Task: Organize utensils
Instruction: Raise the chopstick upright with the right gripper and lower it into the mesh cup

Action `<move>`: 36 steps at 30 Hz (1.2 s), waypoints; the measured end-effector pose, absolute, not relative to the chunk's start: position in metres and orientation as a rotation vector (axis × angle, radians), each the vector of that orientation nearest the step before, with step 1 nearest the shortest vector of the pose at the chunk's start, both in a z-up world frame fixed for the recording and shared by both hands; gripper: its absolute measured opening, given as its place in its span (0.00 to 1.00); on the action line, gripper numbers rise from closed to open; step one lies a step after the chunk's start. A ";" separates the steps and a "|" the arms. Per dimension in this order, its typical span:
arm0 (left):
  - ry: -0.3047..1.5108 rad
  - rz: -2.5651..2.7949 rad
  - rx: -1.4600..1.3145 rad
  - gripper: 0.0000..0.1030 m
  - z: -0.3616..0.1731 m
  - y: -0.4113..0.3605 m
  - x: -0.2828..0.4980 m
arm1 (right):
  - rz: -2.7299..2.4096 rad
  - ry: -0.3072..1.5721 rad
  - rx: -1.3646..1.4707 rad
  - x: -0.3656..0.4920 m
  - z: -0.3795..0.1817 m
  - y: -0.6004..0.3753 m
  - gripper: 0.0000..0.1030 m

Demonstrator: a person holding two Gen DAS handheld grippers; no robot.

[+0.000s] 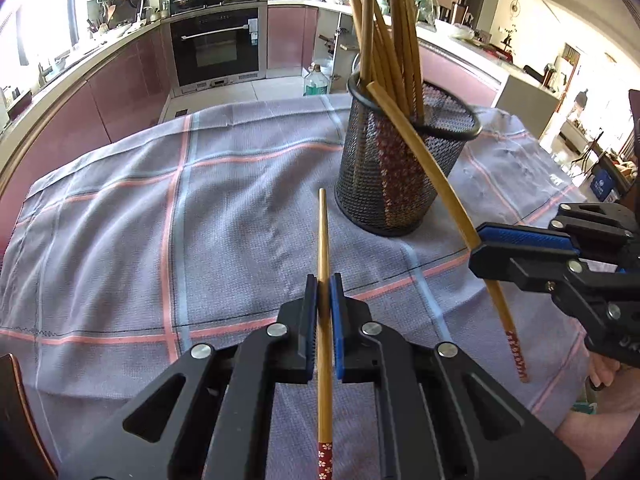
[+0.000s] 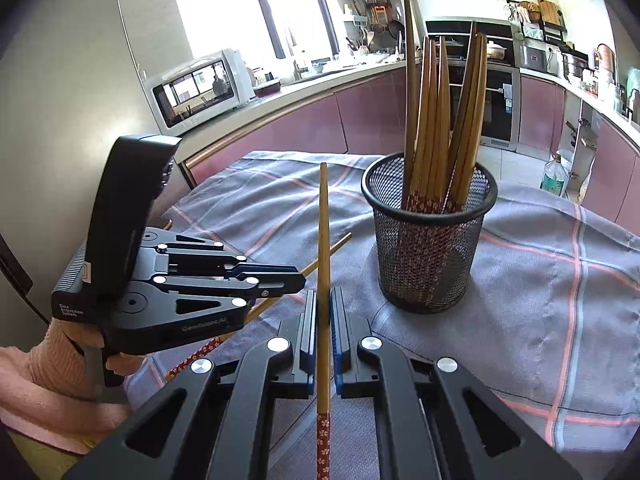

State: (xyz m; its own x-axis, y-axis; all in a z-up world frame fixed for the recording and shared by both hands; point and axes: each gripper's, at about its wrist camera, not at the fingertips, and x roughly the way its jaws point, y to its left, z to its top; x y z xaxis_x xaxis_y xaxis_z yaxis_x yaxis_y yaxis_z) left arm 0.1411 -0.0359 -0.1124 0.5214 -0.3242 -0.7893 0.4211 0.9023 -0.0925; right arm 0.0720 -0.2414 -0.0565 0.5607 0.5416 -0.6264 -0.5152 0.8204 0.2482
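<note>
My left gripper (image 1: 324, 278) is shut on a bamboo chopstick (image 1: 322, 232) whose thin tip points away over the cloth and whose red flowered end hangs under the jaws. In the same view my right gripper (image 1: 478, 250) comes in from the right, shut on a second chopstick (image 1: 500, 310) that slants up past the rim of the black mesh cup (image 1: 404, 168). The cup stands upright and holds several chopsticks. In the right wrist view the right gripper (image 2: 324, 292) clamps its chopstick (image 2: 324, 220), the left gripper (image 2: 302, 276) holds its chopstick (image 2: 334, 246) at the left, and the cup (image 2: 428, 248) stands ahead to the right.
A grey tablecloth (image 1: 200, 220) with pink and blue stripes covers the table. A hand in a pink sleeve (image 2: 48, 368) holds the left gripper. Beyond the far table edge are the kitchen floor, a water bottle (image 1: 316, 82), an oven (image 1: 218, 44) and curved counters.
</note>
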 end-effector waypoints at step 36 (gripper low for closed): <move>0.643 -0.612 -0.106 0.07 0.015 0.001 0.090 | 0.553 0.552 0.088 0.063 0.006 -0.282 0.05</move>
